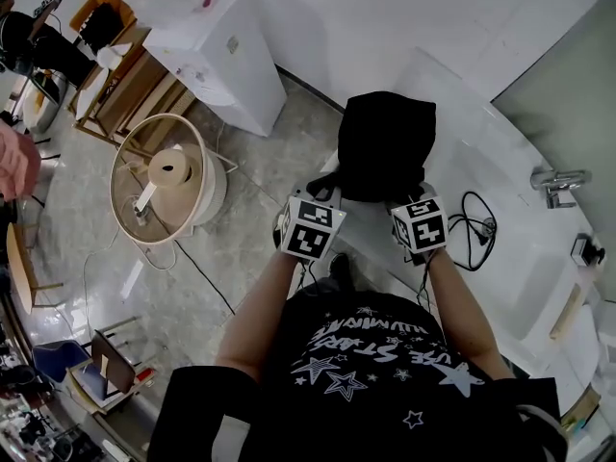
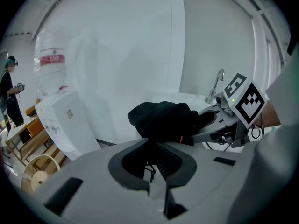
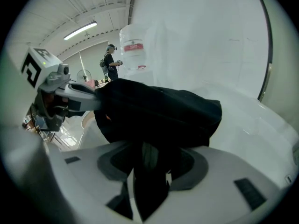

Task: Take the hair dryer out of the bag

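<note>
A black cloth bag (image 1: 385, 142) lies on the white counter (image 1: 481, 152), with both grippers at its near edge. My left gripper (image 1: 332, 192) is shut on the bag's left edge, and a thin cord hangs between its jaws (image 2: 156, 171). On the right edge my right gripper (image 1: 404, 197) is shut, with a thick fold of black fabric (image 3: 149, 171) bunched between its pads. Each gripper view shows the other gripper's fingers reaching into the bag (image 2: 163, 118) (image 3: 159, 111). The hair dryer is out of sight, and I cannot tell what the bag holds.
A black cable (image 1: 472, 224) lies coiled on the counter right of the bag, near a faucet (image 1: 558, 186) and basin. A white cabinet (image 1: 221, 51) and a round beige stand (image 1: 168, 181) are on the floor at left. People stand far off at left.
</note>
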Demonstrator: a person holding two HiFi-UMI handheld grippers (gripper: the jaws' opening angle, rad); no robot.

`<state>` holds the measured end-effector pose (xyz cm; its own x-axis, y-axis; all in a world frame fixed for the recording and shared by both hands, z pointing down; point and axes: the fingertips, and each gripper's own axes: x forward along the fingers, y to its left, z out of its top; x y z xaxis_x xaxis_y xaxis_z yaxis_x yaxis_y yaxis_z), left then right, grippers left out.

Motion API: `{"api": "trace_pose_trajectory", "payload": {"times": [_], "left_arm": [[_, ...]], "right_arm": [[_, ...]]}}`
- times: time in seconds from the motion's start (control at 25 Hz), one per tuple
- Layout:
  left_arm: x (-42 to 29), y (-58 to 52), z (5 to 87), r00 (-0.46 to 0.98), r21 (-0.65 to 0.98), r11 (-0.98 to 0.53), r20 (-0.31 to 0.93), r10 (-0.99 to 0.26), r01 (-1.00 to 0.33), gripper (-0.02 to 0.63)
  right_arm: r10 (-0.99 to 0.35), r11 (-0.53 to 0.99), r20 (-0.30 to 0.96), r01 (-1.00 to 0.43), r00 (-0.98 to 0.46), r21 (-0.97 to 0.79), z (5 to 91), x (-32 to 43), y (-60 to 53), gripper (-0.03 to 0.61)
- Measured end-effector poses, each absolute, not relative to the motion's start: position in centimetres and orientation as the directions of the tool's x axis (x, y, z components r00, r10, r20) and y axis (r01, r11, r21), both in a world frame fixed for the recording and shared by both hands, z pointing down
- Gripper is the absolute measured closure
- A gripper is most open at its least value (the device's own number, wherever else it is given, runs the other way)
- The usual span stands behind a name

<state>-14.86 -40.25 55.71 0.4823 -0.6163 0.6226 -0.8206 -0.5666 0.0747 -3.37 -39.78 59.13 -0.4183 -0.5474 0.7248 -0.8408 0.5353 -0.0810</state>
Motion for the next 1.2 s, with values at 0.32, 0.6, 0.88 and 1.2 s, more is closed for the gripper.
{"api": "trace_pose_trajectory", "payload": {"times": [0.32,0.6,0.88,1.2], "left_arm": [[-14.9,-40.0,54.8,0.468,0.052,-0.561,0.618,-0.632,-0.826,0.581],[-15.1,-39.8,54.3,0.454,0.03,-0.556,0.614,-0.646,-0.831,0.581],[-14.7,-39.3,53.8,0.453,0.028,-0.559,0.62,-0.641,-0.829,0.581],[-14.1,-38.3,53.9,0.441,0.017,-0.552,0.622,-0.647,-0.834,0.581]], "right_arm": [[-0.536,0.586,0.711,-0.807,-0.455,-0.075,58.0,-3.0,-38.2,0.387],[-0.504,0.655,0.693,-0.751,-0.516,-0.084,57.3,-3.4,-36.2,0.387],[-0.455,0.705,0.68,-0.699,-0.575,-0.12,56.8,-3.6,-33.9,0.387],[-0.394,0.76,0.66,-0.631,-0.639,-0.156,56.3,-3.3,-30.7,0.388]]}}
